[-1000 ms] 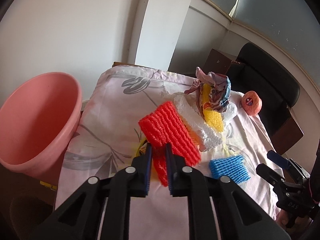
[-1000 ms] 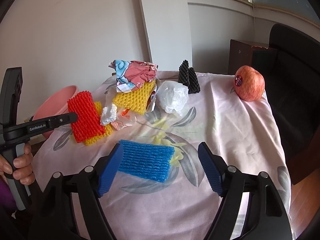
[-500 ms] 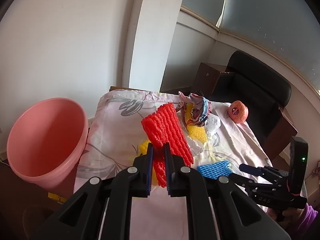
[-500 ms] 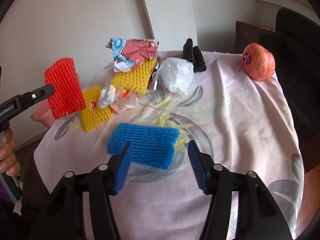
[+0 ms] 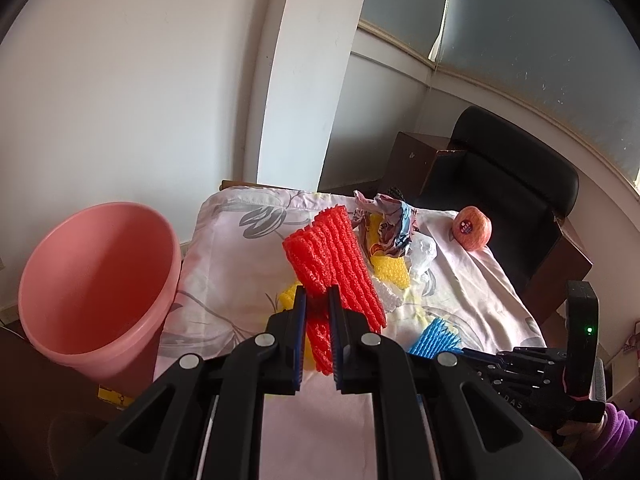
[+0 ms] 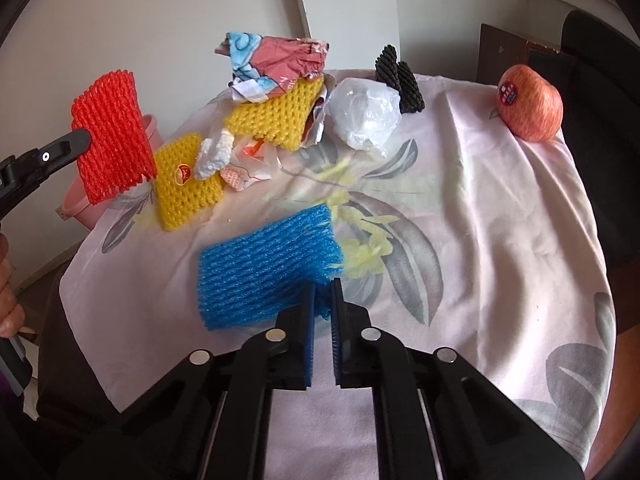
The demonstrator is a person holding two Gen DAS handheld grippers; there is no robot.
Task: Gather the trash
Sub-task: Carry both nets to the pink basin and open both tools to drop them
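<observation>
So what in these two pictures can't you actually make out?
- Pink bin: its base is cut off behind the left gripper in the left view; in the right view the red foam net hides most of it.
- Blue foam net: mostly hidden behind the left fingers there.
- Apple sticker: print too small.
- Underside of the trash pile: covered by a crumpled wrapper.

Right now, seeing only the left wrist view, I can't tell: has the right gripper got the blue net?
Observer: Yes. The right gripper has just closed its jaws on the near edge of the blue foam net, which lies on the tablecloth.
Operator: What's hidden behind the red foam net that I'm holding up?
Observer: A yellow foam net with a small sticker, lying flat on the cloth.
</observation>
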